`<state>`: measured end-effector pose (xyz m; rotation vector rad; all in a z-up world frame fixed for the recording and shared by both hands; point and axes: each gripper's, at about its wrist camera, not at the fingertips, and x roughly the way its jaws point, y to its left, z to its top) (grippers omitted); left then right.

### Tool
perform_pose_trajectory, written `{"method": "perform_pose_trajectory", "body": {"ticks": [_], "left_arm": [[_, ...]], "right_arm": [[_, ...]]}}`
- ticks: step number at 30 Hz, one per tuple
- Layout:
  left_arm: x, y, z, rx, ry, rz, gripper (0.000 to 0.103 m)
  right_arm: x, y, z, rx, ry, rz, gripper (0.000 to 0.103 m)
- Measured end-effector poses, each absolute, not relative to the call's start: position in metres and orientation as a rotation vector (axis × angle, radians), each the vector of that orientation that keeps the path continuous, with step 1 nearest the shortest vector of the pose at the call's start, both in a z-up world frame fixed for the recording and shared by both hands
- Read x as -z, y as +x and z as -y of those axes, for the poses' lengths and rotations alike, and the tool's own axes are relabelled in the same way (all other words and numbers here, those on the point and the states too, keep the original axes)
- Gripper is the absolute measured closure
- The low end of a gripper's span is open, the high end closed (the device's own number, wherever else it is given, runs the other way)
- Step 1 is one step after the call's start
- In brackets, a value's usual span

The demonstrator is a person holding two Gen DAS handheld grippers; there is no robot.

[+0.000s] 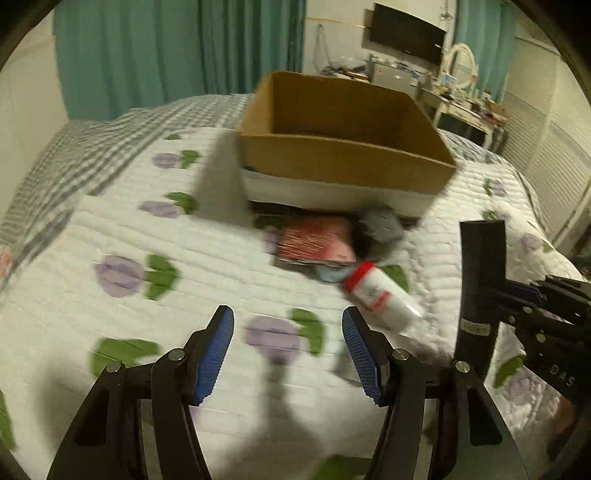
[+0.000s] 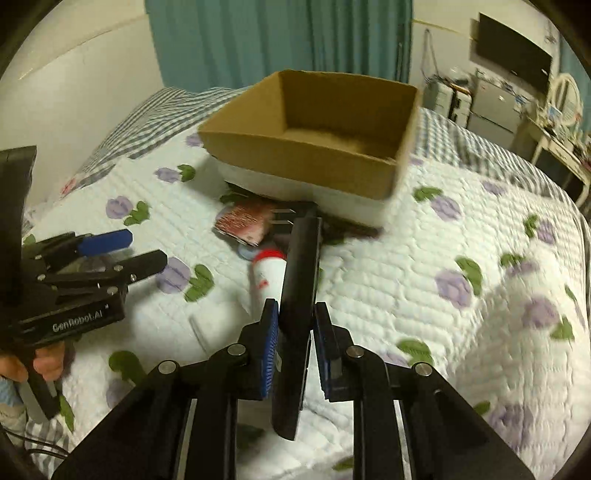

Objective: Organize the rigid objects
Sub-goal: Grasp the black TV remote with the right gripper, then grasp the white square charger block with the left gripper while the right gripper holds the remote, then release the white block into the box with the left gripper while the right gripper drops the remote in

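An open cardboard box [image 1: 343, 162] [image 2: 306, 162] stands on the flowered quilt at the back. In front of it lie a red packet [image 1: 314, 240] [image 2: 243, 219], a grey lump [image 1: 382, 225] and a white bottle with a red cap [image 1: 380, 295] [image 2: 267, 269]. My left gripper [image 1: 288, 328] [image 2: 136, 251] is open and empty above the quilt, short of the bottle. My right gripper [image 2: 293, 317] [image 1: 517, 291] is shut on a flat black slab [image 2: 297, 306] [image 1: 478, 288], held upright above the quilt to the right of the bottle.
The quilt [image 1: 110, 229] covers a bed with a grey checked blanket [image 1: 74, 155] behind. Teal curtains [image 1: 166, 55] hang at the back. A dressing table with a mirror [image 1: 461, 62] and a wall screen [image 1: 406, 33] stand at the back right.
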<state>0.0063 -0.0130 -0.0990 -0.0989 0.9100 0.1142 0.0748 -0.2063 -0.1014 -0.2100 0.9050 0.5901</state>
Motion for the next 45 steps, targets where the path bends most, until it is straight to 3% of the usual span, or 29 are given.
{"method": "perform_pose_trajectory", "body": {"ticks": [10, 24, 33, 45], "left_arm": [[0.13, 0.019, 0.074, 0.003, -0.034, -1.027, 0.039], [0.155, 0.03, 0.08, 0.043, -0.063, -1.087, 0.042], [0.111, 0.005, 0.064, 0.043, -0.085, -0.956, 0.042], [0.009, 0.041, 0.037, -0.016, -0.083, -0.728, 0.042]], "right_arm": [[0.11, 0.078, 0.227, -0.604, -0.149, -0.935, 0.085], [0.117, 0.085, 0.231, -0.587, -0.125, -0.95, 0.083], [0.078, 0.074, 0.226, -0.57, -0.138, -0.853, 0.085], [-0.032, 0.108, 0.201, -0.568, -0.169, -0.606, 0.085]]}}
